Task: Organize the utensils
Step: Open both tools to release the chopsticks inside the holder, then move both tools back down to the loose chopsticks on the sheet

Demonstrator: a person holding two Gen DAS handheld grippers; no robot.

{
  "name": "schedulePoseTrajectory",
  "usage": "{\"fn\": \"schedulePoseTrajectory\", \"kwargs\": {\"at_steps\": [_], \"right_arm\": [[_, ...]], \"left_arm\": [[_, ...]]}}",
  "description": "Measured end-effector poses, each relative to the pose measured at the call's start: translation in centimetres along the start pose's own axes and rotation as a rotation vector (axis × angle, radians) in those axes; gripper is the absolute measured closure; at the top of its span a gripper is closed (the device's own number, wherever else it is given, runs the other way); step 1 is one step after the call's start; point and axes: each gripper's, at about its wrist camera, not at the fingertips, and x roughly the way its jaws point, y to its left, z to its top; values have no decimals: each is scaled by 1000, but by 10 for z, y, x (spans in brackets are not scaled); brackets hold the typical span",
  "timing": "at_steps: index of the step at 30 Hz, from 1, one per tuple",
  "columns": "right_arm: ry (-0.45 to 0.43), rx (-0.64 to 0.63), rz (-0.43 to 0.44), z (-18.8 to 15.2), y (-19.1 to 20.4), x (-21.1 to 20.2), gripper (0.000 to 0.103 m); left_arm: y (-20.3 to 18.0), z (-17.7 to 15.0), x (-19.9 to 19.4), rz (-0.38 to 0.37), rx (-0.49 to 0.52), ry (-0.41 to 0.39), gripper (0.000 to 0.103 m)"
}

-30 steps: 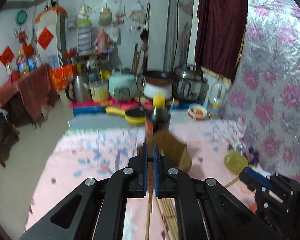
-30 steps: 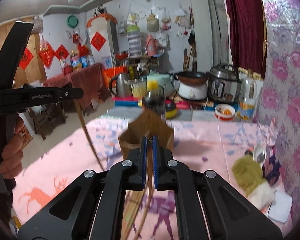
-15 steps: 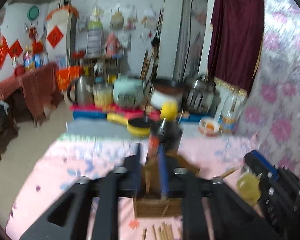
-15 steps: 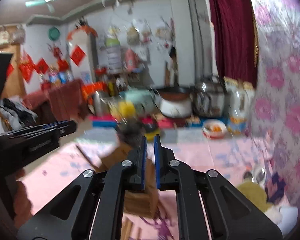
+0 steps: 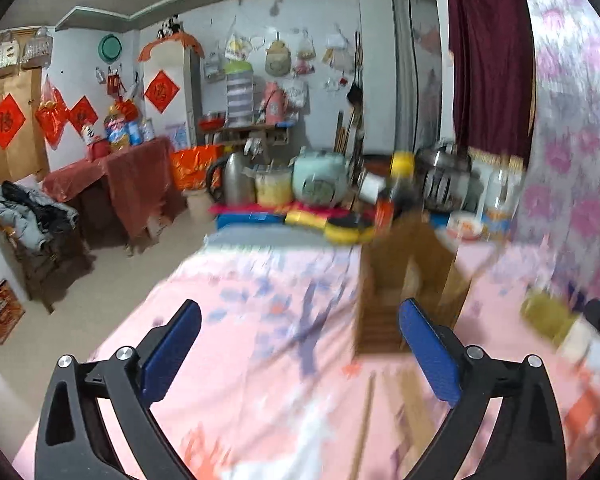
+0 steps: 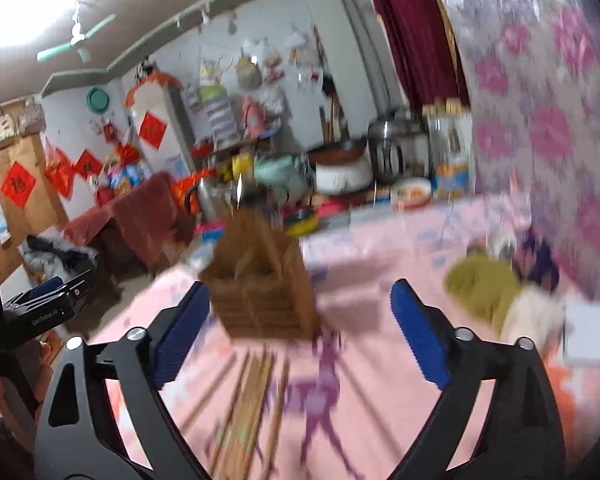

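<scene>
A wooden utensil holder [image 5: 404,276] stands on the pink tablecloth; it also shows in the right wrist view [image 6: 260,280], with what look like chopstick tips inside. Several loose chopsticks [image 6: 248,400] lie on the cloth in front of it, also in the left wrist view [image 5: 364,420]. My left gripper [image 5: 296,348] is open and empty, above the cloth just left of the holder. My right gripper [image 6: 300,328] is open and empty, above the loose chopsticks. Both views are blurred.
A green cloth [image 6: 484,284] and a white pad [image 6: 588,332] lie at the right of the table. A dark bottle with a yellow cap [image 5: 400,184] stands behind the holder. Pots and a rice cooker [image 5: 320,178] crowd the far end. The table's left edge [image 5: 168,276] drops to the floor.
Both grippers were shut, each apparently on a chopstick, and now stand wide open and empty. Both cameras have tilted up and swung, with the holder closer in view.
</scene>
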Motion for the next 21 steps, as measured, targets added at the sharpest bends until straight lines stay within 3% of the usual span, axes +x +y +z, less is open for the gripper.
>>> {"fn": "schedulePoseTrajectory", "kwargs": {"at_steps": [4,6,8,10,12,17,21], "right_arm": [[182,8,-39,-46,-17,25,13],[242,46,-8,-51,-23,35,13],[286,69,8,-56,-25,43,13],[308,52,6,-60,-23,46,13],[315,34,-6,-63,-17,47,13],[338,19,-33,-70,-13,50,13],[357,38,-32,-73,-16,51,13]], "left_arm": [[12,-57,17,-51,9,103,6],[14,-75,33,-30,46,213,6],[18,-75,28,-74,33,186,6],[17,-78,27,-112,8,190,6],[15,-84,35,-151,10,266,6],[11,-98,52,-183,-3,372,6],[4,-101,59,-172,22,387,6]]}}
